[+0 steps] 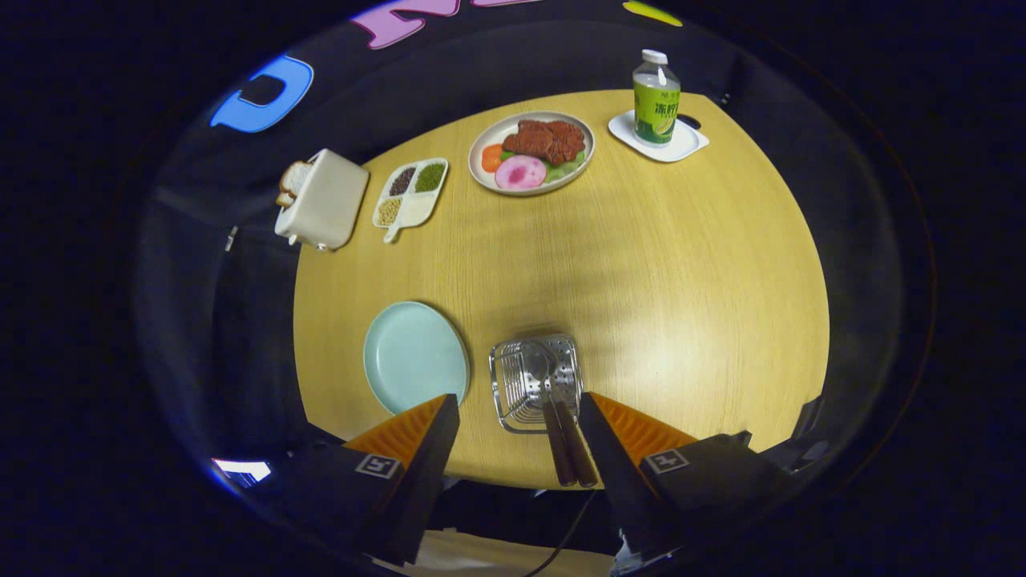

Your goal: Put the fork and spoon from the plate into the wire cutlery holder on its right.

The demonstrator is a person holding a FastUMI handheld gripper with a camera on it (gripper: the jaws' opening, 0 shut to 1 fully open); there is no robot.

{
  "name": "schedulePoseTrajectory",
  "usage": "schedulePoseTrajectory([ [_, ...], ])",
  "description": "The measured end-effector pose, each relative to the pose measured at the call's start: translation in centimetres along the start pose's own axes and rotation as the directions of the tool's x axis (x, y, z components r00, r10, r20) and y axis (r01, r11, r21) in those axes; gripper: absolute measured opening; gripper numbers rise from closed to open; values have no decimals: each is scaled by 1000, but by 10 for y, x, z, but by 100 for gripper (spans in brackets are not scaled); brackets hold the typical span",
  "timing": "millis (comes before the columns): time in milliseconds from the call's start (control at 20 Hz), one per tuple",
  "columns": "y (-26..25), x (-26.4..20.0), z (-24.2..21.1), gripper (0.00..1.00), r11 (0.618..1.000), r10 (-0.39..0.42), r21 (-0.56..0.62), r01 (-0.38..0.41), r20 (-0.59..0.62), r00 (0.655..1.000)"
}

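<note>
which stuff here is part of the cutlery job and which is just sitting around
Job: blue plate, wire holder, fork and spoon in it, open gripper.
Lying about: toaster, snack tray, food plate, bottle on coaster.

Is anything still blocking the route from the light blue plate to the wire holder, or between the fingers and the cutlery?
Nothing visible does. The plate lies bare beside the wire cutlery holder, and the fork and spoon already stand in it, brown handles leaning out between the open gripper fingers, which touch neither.
</note>
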State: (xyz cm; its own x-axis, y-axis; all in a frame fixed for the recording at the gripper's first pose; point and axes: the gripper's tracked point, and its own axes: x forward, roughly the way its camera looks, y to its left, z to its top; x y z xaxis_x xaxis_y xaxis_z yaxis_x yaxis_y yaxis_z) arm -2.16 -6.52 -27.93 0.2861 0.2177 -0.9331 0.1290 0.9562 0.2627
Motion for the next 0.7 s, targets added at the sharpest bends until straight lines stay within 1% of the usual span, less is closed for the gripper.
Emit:
schedulePoseTrajectory([
  [50,2,-14,11,100,1000,3,9,-3,64,998],
  [150,7,-41,34,99,1000,9,25,-14,197,980],
  [250,12,-70,54,99,1000,12,17,-19,322,947],
  [350,19,-103,73,99,1000,12,-19,-4,443,896],
  [400,23,-122,83,99,999,12,-44,12,504,864],
  [450,30,-144,93,99,997,21,-76,27,569,822],
  [500,36,-157,100,99,995,30,-95,36,608,793],
  [700,64,-223,113,99,983,87,-171,67,757,647],
])
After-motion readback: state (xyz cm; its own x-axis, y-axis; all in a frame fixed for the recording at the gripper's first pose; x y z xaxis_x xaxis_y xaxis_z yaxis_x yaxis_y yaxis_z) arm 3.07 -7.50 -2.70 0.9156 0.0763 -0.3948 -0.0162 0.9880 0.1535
